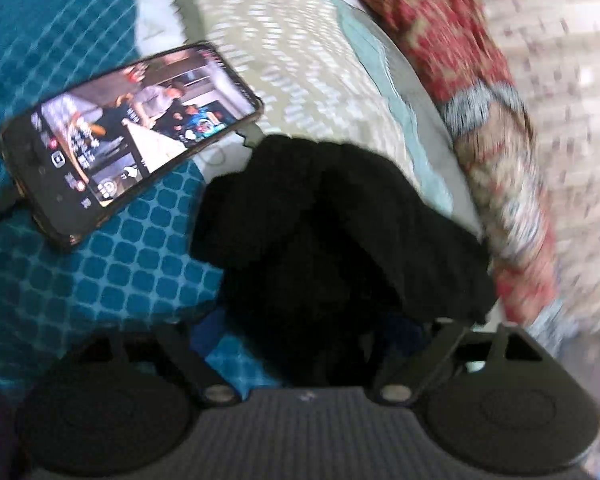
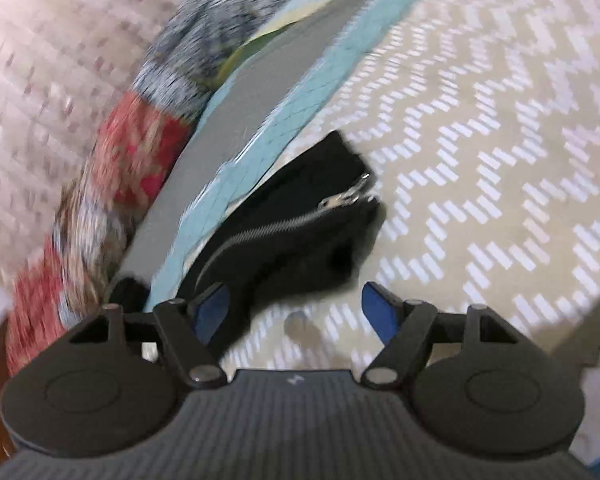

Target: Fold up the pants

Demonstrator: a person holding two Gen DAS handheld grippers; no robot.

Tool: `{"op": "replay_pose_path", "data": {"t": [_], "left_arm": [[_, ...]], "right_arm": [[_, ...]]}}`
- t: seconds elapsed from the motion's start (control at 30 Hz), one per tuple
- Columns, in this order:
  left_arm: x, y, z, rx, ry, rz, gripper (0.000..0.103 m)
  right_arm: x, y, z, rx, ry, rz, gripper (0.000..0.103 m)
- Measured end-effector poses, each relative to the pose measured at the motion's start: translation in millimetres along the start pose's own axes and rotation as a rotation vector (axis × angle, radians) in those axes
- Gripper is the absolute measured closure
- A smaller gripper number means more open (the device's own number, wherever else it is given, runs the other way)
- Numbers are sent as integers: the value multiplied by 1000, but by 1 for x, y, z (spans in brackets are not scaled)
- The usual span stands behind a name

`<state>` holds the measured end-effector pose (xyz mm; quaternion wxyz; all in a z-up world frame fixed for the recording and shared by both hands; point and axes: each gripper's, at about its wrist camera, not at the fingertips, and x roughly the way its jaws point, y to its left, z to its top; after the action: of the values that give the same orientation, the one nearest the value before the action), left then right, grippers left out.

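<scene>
Lying bunched at twelve o'clock of the open-jawed left gripper (image 1: 304, 332), the black pants (image 1: 332, 220) need folding (right gripper (image 2: 296, 312) gapes, empty).

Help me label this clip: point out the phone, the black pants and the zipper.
phone (image 1: 132, 136): left wrist view, middle of its lit screen.
black pants (image 1: 324, 232): left wrist view, middle of the bunched cloth.
zipper (image 2: 260, 226): right wrist view, on the metal teeth.

A bed fills both views, spread with a beige zigzag-patterned cover (image 2: 480, 140) and a teal grid-patterned blanket (image 1: 112, 272). A red patterned quilt (image 1: 432, 32) lies bunched along the cover's edge, beside pale blue bedding (image 2: 300, 100).
</scene>
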<state>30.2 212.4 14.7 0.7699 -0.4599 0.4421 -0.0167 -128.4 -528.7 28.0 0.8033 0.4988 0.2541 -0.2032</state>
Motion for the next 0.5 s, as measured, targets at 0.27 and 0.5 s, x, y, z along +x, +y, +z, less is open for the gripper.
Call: {"op": "replay_pose_path", "data": {"t": [0.27,0.5], "left_arm": [[0,9,7,1,-6,-10,92],[-50,-29,15,208,-50,-60,94]], "right_arm": [[10,-5,26,149,37,14,94],[-81,86,66,-11,-95,251,95]]}}
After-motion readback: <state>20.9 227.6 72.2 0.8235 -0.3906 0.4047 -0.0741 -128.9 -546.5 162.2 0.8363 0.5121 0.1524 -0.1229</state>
